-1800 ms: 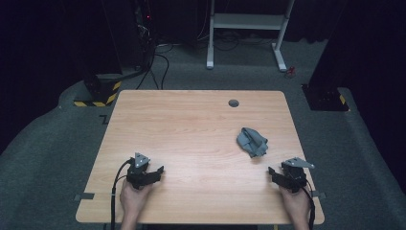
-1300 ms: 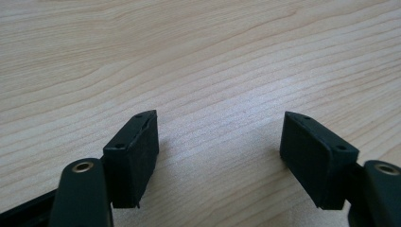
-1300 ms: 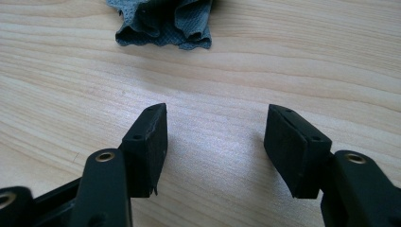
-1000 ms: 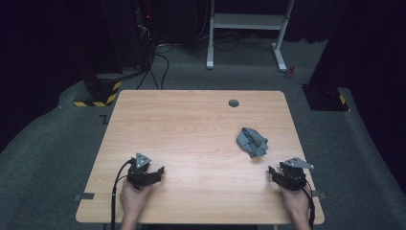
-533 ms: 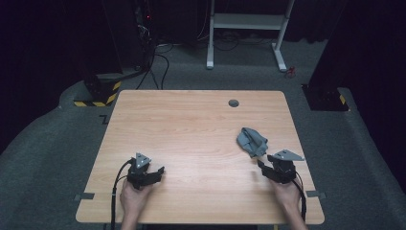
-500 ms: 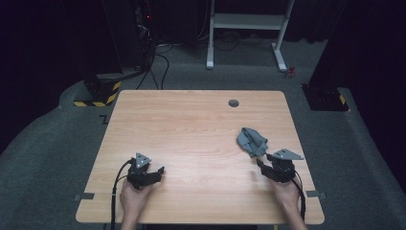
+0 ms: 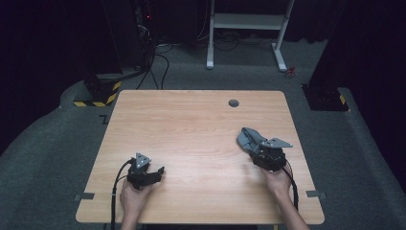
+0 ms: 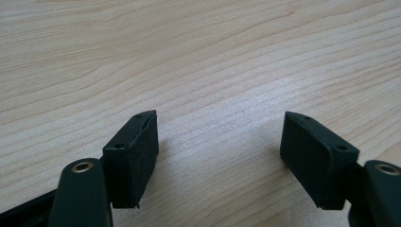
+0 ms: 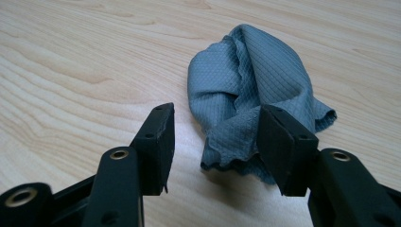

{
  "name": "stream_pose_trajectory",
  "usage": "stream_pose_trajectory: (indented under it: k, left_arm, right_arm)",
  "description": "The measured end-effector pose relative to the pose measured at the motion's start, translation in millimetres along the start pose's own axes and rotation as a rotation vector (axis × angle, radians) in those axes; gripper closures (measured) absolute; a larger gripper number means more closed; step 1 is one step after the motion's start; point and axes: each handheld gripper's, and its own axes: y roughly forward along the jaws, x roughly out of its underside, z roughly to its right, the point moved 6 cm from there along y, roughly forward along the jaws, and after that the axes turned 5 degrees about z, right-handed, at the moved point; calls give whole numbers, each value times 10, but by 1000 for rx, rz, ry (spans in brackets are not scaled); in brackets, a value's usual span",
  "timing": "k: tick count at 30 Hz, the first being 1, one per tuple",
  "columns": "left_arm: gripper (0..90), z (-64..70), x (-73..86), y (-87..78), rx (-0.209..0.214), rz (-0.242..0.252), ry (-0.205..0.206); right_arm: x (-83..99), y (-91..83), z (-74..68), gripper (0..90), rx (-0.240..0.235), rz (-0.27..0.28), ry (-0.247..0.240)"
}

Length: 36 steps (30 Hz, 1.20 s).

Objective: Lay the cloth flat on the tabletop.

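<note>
A: The left gripper [image 8: 220, 156]?
B: Jaws wide apart, holding nothing, low over the pale, grained wooden table [image 7: 191, 124].
A: And the right gripper [image 9: 215, 142]?
B: Spread too, its jaws either side of the crumpled grey waffle-weave cloth's [image 9: 250, 90] near edge, at the table's right; a small dark disc [image 7: 233, 103] sits far back.

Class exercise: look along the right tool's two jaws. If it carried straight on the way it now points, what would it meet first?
The right tool would most likely meet the crumpled grey cloth first: its near edge lies on the table between the open jaws, slightly toward one jaw. Whether a jaw already touches it is unclear.
</note>
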Motion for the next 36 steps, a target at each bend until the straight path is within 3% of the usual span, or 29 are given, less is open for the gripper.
stream_pose_trajectory:
  k: [12,15,22,26,36]
  left_arm:
    - [291,0,0,0,0,0,0]
    - [291,0,0,0,0,0,0]
    - [291,0,0,0,0,0,1]
    - [291,1,0,-1,0,-1,1]
    - [291,2,1,-1,0,0,1]
  right_arm:
    - [-44,307,85,422,61,-49,5]
    - [-10,417,125,412,75,-89,12]
    - [42,505,149,426,91,-114,23]
    - [47,507,165,525,107,-115,11]
    - [58,521,156,762,81,-142,-10]
